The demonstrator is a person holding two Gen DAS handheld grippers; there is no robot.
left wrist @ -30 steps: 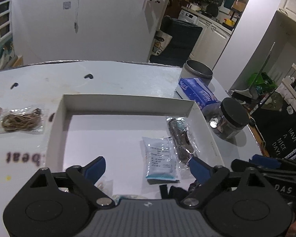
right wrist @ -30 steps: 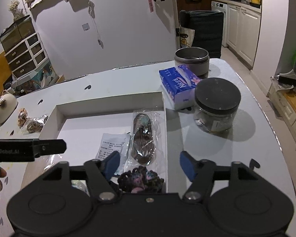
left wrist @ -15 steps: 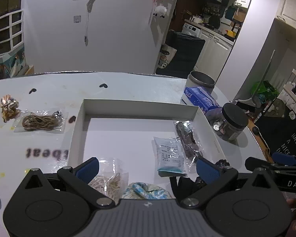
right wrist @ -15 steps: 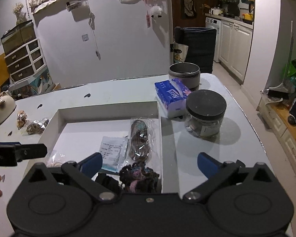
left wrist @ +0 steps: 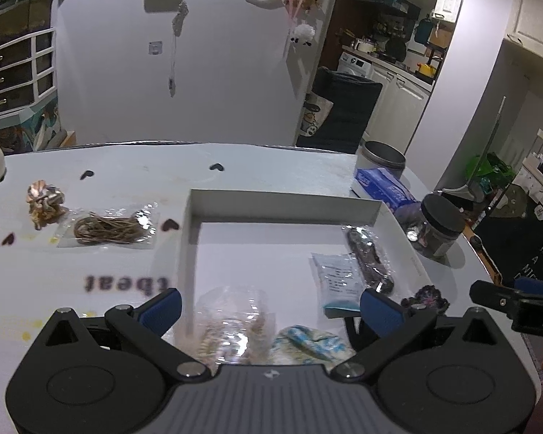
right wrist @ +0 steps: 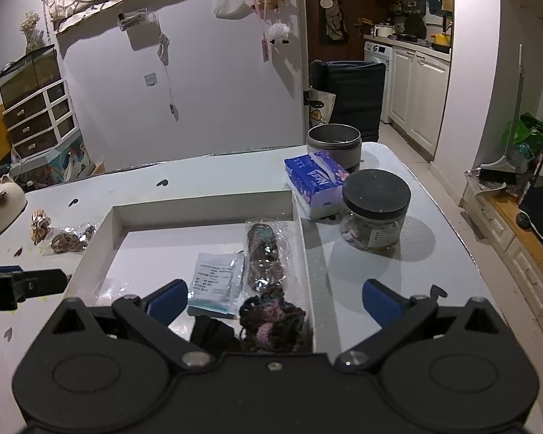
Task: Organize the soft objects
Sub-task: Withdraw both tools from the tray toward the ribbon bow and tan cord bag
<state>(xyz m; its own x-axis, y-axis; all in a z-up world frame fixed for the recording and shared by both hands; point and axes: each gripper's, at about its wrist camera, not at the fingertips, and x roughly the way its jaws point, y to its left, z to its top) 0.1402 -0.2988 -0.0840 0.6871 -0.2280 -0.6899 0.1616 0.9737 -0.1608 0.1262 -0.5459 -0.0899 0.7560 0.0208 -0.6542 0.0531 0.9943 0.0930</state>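
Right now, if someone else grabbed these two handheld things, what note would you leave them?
Left gripper: open, holding nothing, above the box's near edge.
Right gripper: open, holding nothing, above the box's near right corner.
White box: already holds a dark bagged item, a labelled packet, a dark scrunchie, a clear bag and a blue-and-white fabric piece.
Left to do: the bag of brown bands and the tan scrunchie lie on the table, left of the box.

left tool [left wrist: 269, 307] matte black with blue finger pads [left wrist: 163, 307], silver screws, ribbed grey housing, right tool [right wrist: 275, 298] alike
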